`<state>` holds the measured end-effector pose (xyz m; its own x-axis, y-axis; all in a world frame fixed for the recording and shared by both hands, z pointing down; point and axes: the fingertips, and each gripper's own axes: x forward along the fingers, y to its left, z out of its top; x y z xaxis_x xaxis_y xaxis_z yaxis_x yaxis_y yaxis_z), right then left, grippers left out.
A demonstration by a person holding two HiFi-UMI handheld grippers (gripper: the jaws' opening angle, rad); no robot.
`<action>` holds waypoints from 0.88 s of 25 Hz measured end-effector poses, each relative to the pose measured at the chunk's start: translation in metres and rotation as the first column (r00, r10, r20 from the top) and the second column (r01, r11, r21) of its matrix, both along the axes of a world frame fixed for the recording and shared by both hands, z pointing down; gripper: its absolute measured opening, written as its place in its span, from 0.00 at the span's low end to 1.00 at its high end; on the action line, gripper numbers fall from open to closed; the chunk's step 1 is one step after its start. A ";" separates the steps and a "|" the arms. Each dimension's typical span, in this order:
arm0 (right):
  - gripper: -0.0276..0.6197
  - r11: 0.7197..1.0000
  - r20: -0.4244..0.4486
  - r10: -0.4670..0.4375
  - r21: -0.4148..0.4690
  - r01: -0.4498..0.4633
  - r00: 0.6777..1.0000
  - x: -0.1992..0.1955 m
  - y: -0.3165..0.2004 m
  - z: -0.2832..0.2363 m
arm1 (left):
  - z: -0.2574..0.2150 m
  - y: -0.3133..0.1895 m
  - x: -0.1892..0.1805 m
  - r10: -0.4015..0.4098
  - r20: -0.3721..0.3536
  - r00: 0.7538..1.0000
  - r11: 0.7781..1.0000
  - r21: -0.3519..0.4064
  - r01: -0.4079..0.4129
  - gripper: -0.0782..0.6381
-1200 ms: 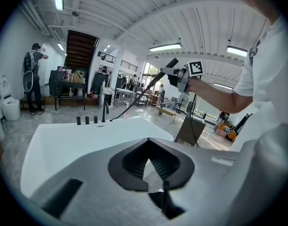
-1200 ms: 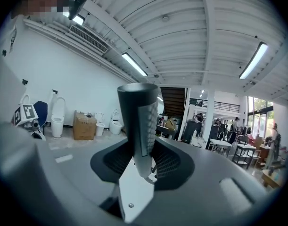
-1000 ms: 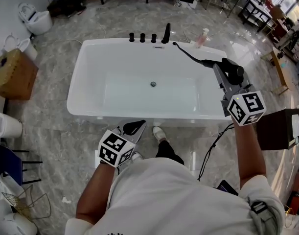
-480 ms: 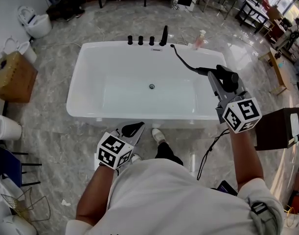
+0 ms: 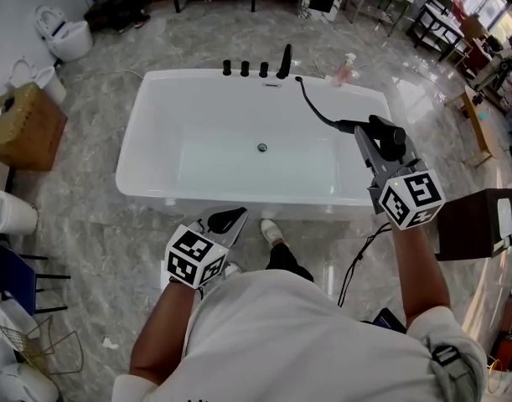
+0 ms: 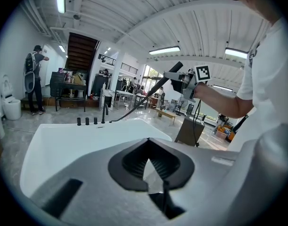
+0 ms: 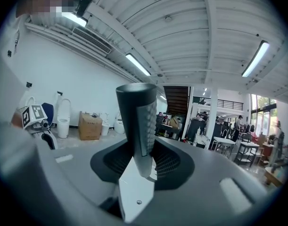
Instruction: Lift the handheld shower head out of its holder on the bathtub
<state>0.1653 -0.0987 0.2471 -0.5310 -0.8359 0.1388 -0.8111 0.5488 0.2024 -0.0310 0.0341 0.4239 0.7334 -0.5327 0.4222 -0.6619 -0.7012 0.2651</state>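
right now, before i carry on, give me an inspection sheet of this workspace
surface: white bathtub, basin bare apart from its drain
job's things: shower head held up over the tub's right end; its hose runs to the far rim beside the black taps
clutter: pink bottle near the tub's far right corner
grippers: right gripper jaws closed on the shower head's handle; left gripper jaws together, nothing between them
cables: black cable hangs below the right gripper to the floor
surroundings: cardboard box and toilets at left; dark cabinet at right
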 end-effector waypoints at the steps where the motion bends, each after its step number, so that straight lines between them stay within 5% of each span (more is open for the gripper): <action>1: 0.26 1.000 -0.001 0.000 -0.001 0.000 1.000 0.000 0.000 0.000 | 0.000 0.000 0.000 0.000 0.000 1.000 1.000 -0.001 0.000 0.12; 22: 0.26 1.000 -0.016 -0.003 0.002 0.003 1.000 -0.007 0.000 -0.004 | -0.002 0.000 -0.009 -0.012 -0.011 1.000 1.000 -0.002 0.012 0.12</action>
<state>0.1584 -0.0991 0.2435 -0.5312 -0.8347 0.1454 -0.8060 0.5507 0.2169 -0.0401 0.0339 0.4221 0.7314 -0.5407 0.4157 -0.6675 -0.6925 0.2737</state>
